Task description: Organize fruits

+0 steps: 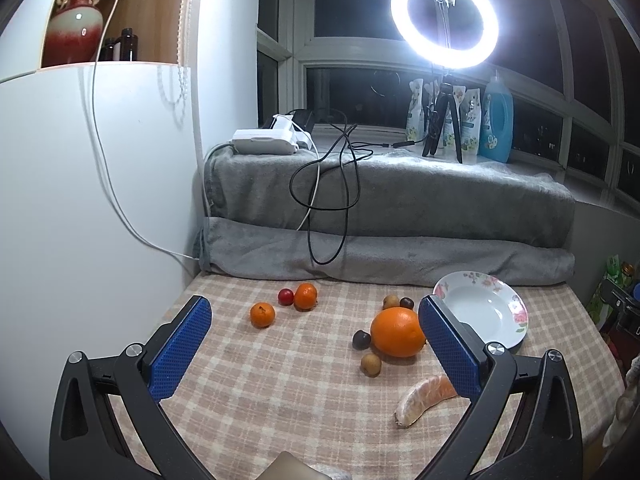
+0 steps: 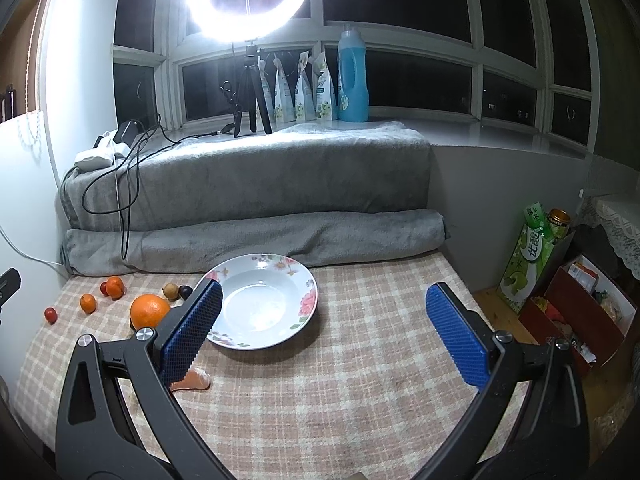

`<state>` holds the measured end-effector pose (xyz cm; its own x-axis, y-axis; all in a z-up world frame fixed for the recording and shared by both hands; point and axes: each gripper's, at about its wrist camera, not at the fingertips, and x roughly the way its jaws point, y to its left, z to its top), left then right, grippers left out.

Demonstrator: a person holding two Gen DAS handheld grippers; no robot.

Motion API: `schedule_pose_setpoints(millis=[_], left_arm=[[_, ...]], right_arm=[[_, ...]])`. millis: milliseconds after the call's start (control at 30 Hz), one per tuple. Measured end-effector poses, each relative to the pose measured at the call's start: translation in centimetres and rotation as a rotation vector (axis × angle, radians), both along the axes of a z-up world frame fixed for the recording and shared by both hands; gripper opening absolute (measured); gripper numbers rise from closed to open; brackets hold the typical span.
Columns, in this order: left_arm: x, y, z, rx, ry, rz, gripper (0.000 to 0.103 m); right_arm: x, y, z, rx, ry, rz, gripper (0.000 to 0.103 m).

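Note:
A big orange [image 1: 397, 331] lies on the checked tablecloth [image 1: 280, 380], with small brown and dark fruits [image 1: 371, 364] around it. Two small tangerines [image 1: 263, 315] and a red fruit [image 1: 285, 296] lie further left. A peeled citrus segment [image 1: 424, 398] lies near my left gripper's right finger. A white flowered plate [image 2: 264, 304] stands empty to the right of the orange [image 2: 150, 311]. My left gripper [image 1: 316, 344] is open and empty above the cloth. My right gripper [image 2: 324, 332] is open and empty, its left finger in front of the plate's edge.
Folded grey blankets [image 1: 384, 216] with cables line the back of the table. A ring light on a tripod [image 1: 444, 24] and bottles stand on the sill. A white cabinet [image 1: 80, 180] is on the left. Boxes and a carton [image 2: 532, 260] stand past the table's right edge.

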<state>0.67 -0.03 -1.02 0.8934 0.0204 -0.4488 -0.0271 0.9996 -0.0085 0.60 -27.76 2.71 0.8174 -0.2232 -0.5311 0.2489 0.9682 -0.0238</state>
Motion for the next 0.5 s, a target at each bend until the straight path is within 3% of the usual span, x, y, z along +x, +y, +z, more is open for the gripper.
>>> schedule_pose_setpoints(millis=[500], left_arm=[[0.9, 1.6, -1.6, -0.022, 0.053, -0.010, 0.103]], right_arm=[[1.6, 1.7, -1.6, 0.027, 0.062, 0.119, 0.103]])
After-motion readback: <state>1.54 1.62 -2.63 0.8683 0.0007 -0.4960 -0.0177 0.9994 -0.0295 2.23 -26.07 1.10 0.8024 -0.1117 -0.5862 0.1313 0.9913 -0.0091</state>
